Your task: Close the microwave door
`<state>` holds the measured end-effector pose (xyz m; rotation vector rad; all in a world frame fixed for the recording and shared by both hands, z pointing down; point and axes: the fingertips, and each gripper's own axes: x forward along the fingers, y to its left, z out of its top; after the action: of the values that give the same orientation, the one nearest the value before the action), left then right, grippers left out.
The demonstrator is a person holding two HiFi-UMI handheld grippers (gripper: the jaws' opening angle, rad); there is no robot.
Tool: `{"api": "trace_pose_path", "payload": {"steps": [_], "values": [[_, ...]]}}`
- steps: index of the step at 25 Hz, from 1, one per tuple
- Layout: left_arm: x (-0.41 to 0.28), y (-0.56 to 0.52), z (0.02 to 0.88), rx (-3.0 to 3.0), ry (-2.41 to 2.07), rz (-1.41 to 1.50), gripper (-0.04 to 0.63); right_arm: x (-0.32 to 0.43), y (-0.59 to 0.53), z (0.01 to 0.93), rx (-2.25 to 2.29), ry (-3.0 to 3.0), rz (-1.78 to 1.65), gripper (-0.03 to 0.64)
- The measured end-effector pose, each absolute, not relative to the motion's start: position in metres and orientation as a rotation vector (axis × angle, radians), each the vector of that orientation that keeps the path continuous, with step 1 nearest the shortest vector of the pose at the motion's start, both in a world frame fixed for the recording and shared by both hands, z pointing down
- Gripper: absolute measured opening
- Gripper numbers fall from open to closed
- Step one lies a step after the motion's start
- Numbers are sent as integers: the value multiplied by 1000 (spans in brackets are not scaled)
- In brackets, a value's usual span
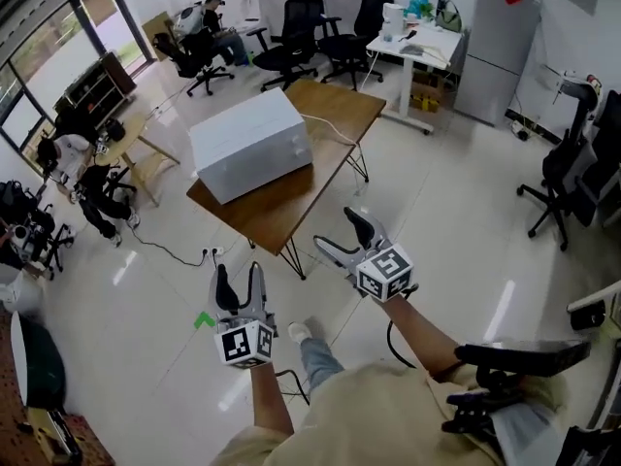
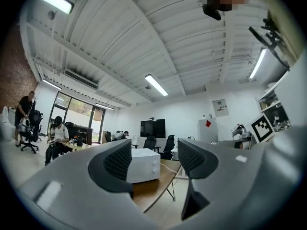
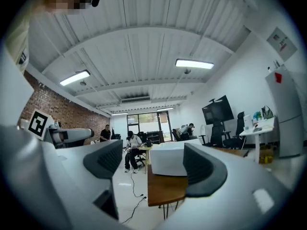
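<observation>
A white microwave (image 1: 250, 144) stands on a brown wooden table (image 1: 291, 207) ahead of me, some way off. Whether its door is open I cannot tell from here. My left gripper (image 1: 239, 278) is held low over the floor, short of the table's near corner, jaws apart and empty. My right gripper (image 1: 337, 229) is beside it, closer to the table edge, also open and empty. The left gripper view shows the microwave (image 2: 144, 164) between the open jaws, far off. In the right gripper view the microwave (image 3: 168, 159) sits on the table (image 3: 165, 188) beyond the jaws.
Black office chairs (image 1: 301, 42) and a white desk (image 1: 422, 42) stand behind the table, with a grey cabinet (image 1: 500, 47) at back right. People sit at the left (image 1: 209, 22). A cable (image 1: 170, 250) and a green mark (image 1: 204, 320) lie on the floor.
</observation>
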<state>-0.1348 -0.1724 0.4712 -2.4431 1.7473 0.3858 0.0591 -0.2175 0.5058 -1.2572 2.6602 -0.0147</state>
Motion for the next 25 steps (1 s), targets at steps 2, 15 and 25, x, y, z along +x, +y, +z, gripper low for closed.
{"api": "trace_pose_path", "payload": {"steps": [2,15,25], "values": [[-107,-150,467,-2454,1757,350,302,84,-188,492,-1277,2654,12,385],[-101,-81,392,-2454,1659,354,302,37,-116,418,-1248,2686,60,385],[-171,-77,381,-2431,1676,349,302,-30,-113,406,-1322,2747,121,385]]}}
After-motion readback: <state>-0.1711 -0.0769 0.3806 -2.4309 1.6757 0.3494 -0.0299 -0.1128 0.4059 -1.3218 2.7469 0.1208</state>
